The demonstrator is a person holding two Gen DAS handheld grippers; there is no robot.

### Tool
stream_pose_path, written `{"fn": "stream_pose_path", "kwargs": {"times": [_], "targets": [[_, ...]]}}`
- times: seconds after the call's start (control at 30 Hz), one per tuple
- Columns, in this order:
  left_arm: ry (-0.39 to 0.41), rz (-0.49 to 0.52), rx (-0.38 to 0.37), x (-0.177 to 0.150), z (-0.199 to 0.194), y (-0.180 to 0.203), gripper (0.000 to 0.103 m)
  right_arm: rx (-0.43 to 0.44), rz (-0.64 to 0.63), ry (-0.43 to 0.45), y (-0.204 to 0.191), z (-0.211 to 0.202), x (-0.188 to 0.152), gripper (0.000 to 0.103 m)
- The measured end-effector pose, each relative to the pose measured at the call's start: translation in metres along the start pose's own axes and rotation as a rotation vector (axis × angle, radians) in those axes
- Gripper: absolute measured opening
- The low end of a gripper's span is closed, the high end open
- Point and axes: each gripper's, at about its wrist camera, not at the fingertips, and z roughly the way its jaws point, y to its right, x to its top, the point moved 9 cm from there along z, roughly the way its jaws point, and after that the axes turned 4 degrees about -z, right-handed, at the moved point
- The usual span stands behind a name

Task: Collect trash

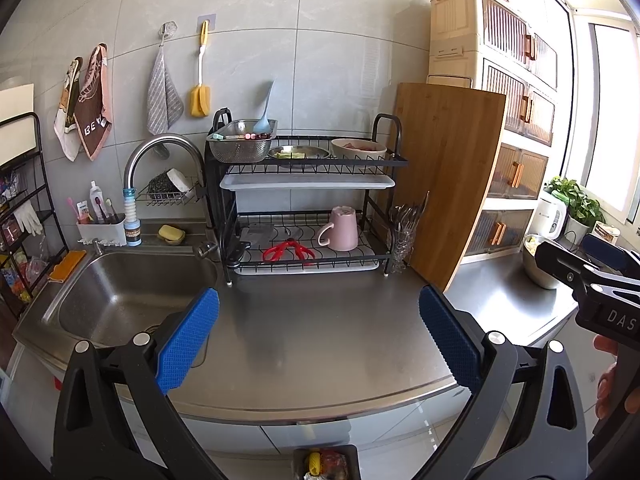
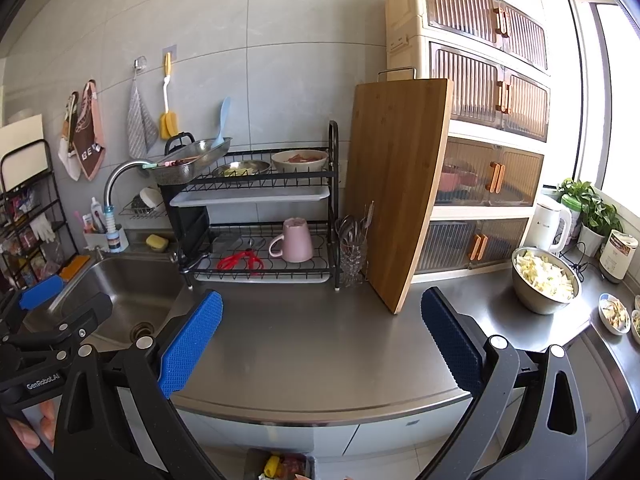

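While both claws hang spread and empty, left claw [image 1: 318,336], right claw [image 2: 320,340], trash bin [image 1: 326,462] cut off below.

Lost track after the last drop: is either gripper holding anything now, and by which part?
Nothing is held. The left gripper and right gripper both hang open above the steel counter, with only bare counter between their pads.
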Motion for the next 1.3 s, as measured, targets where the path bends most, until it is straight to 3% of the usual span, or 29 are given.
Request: {"fn": "stream_pose_path", "kwargs": {"times": [1.07, 1.3], "targets": [[-0.002, 0.003, 0.013, 0.0000, -0.0013, 0.0025, 0.095, 0.013, 0.004, -0.012, 0.0023, 0.0044, -0.0019, 0.100], [-0.020, -0.037, 0.008, -0.0009, 0.0015, -0.0020, 0.095, 0.011, 0.000, -0.014, 0.0023, 0.0065, -0.0020, 0.100]]}}
